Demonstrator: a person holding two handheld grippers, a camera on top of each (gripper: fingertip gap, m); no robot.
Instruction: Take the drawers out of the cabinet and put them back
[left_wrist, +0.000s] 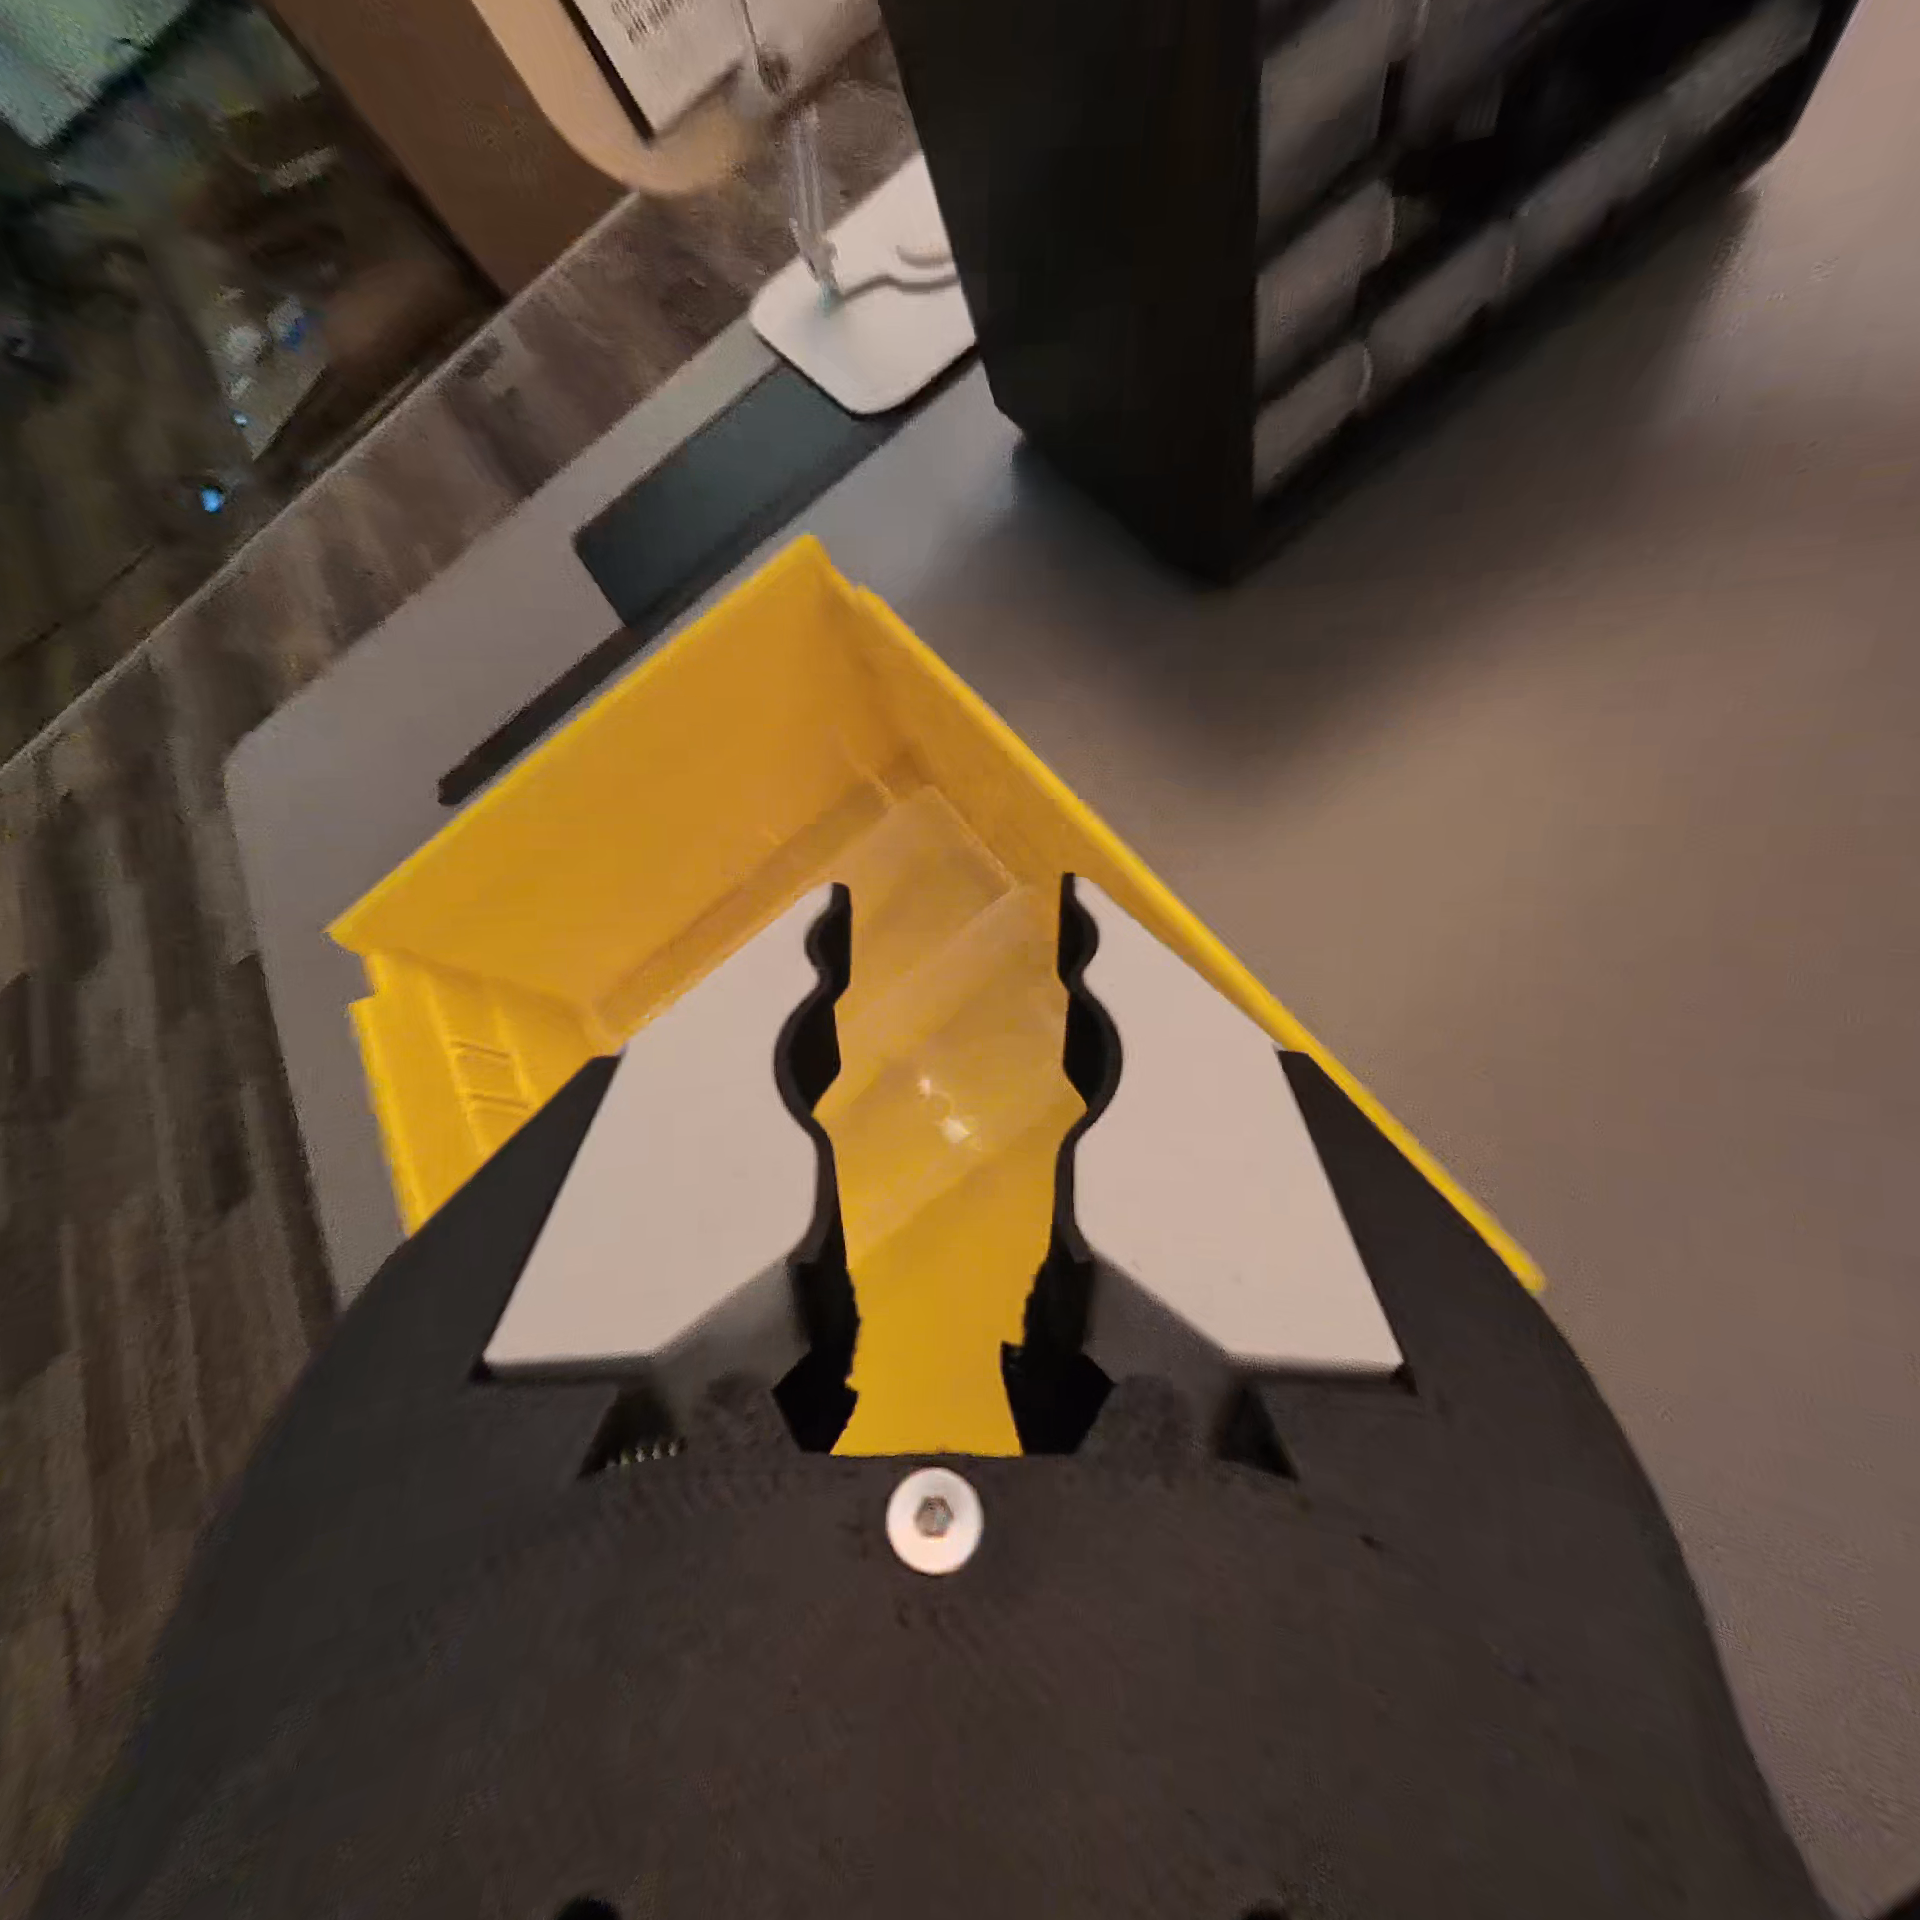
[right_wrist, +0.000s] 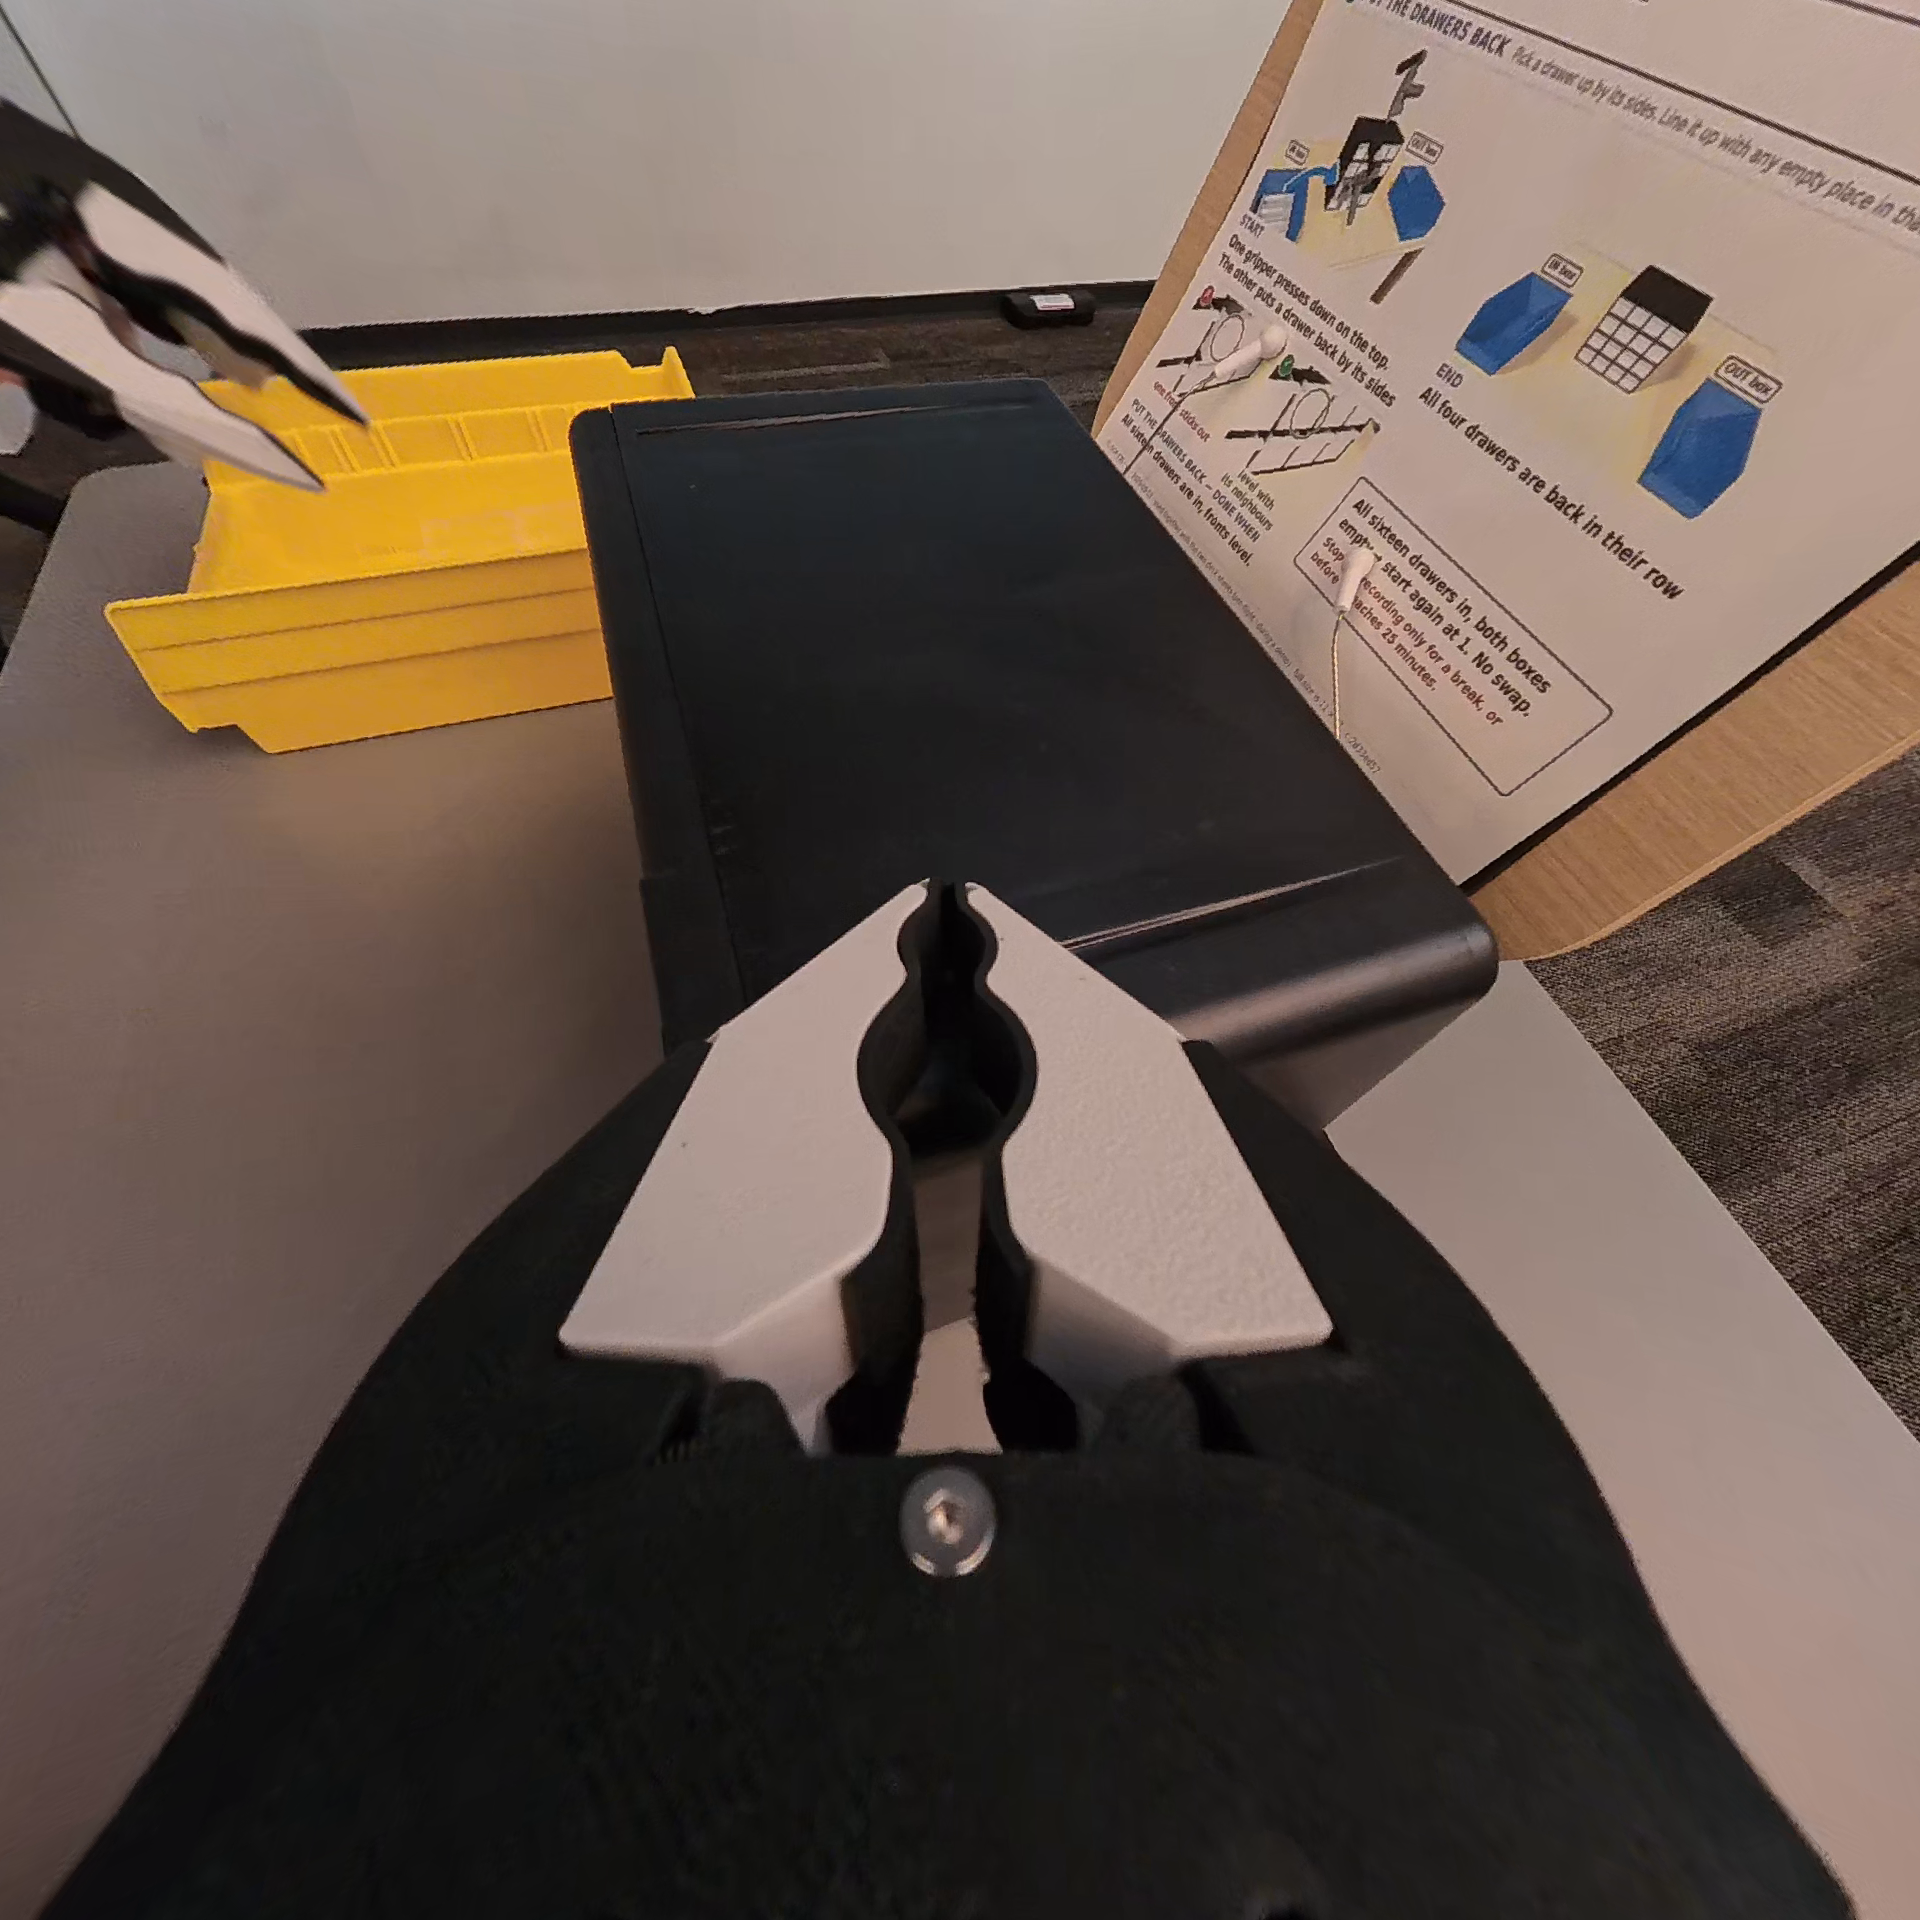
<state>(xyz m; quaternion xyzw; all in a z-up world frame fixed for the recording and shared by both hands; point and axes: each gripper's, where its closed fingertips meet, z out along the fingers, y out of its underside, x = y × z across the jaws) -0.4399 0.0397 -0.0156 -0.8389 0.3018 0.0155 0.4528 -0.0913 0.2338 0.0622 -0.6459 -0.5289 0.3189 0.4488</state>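
Observation:
A yellow bin (left_wrist: 675, 831) sits on the grey table at the left and holds clear drawers (left_wrist: 935, 1039). My left gripper (left_wrist: 951, 904) is open and hovers just over the bin, with a clear drawer showing between its fingers. The black cabinet (left_wrist: 1122, 260) stands at the upper right, with several clear drawers (left_wrist: 1320, 281) in its front. In the right wrist view, my right gripper (right_wrist: 945, 888) is shut and empty, its tips at the near edge of the cabinet top (right_wrist: 987, 623). The bin (right_wrist: 395, 644) and the left gripper (right_wrist: 338, 454) show at the left.
An instruction poster (right_wrist: 1507, 364) leans behind the cabinet on the right. A white stand base (left_wrist: 873, 322) and a dark flat pad (left_wrist: 727, 488) lie near the table's far edge. The grey table (left_wrist: 1558, 831) ends at carpeted floor (left_wrist: 125, 1143) on the left. Some 40 centimetres of space lies between my two pairs of fingers.

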